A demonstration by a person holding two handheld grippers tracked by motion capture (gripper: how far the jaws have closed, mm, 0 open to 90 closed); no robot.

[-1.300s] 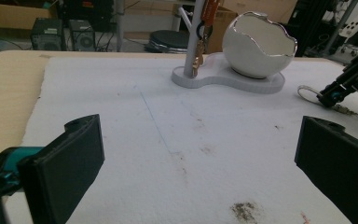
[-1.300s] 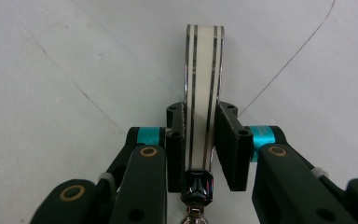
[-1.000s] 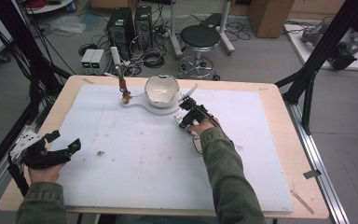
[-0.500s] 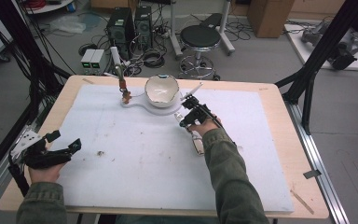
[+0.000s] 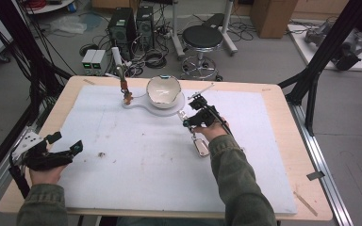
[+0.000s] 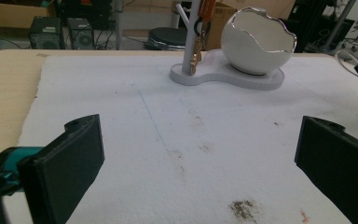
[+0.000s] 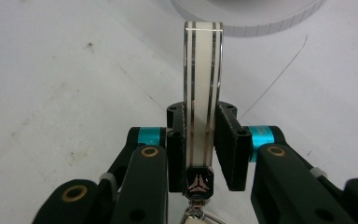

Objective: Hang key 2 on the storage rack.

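Right gripper (image 5: pixel 188 118) lifted off desk (image 5: pixel 283 101), fingers (image 7: pixel 230 144) pinching striped white keychain tag (image 7: pixel 203 93) edgewise, so tag sticks out forward, free end clear for hooking. Metal clip dangles below the hand (image 5: pixel 201 147). Tag sits just beside white stand (image 5: pixel 158 104) with egg-shaped bowl (image 5: pixel 163 90); keys already hang on stand's post (image 5: pixel 121 77), likely goal. Left gripper (image 5: pixel 68 148) parked near desk's left edge, fingers (image 6: pixel 74 161) spread, empty, out of way.
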